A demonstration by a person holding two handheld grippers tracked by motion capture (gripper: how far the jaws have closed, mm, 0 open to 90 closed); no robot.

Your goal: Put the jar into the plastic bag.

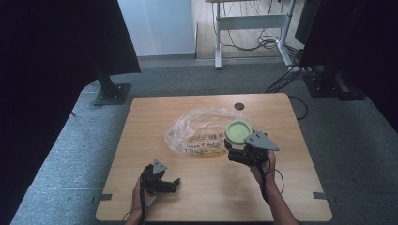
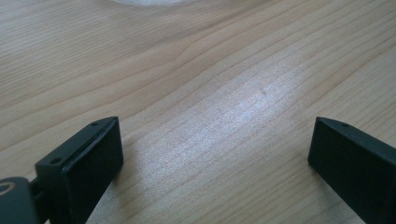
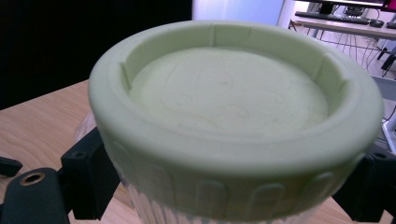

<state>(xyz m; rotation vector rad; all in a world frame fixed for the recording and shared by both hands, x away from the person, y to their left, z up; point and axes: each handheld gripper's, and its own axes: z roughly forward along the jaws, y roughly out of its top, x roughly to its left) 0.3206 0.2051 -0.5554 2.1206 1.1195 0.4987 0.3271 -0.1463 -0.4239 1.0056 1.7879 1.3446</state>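
Your right gripper clamps its jaws around the jar, just under the pale green lid, likely to steady it beside the clear plastic bag. Your left gripper, nearer you than the bag, rests wide open and empty on the table, apparently waiting.

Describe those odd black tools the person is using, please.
Each hand holds a black gripper: the left gripper and right gripper each end in two flat, blocky jaws, carry a grey three-cornered plate on top, and trail a thin dark cable. The forearms look bare, without sleeves.
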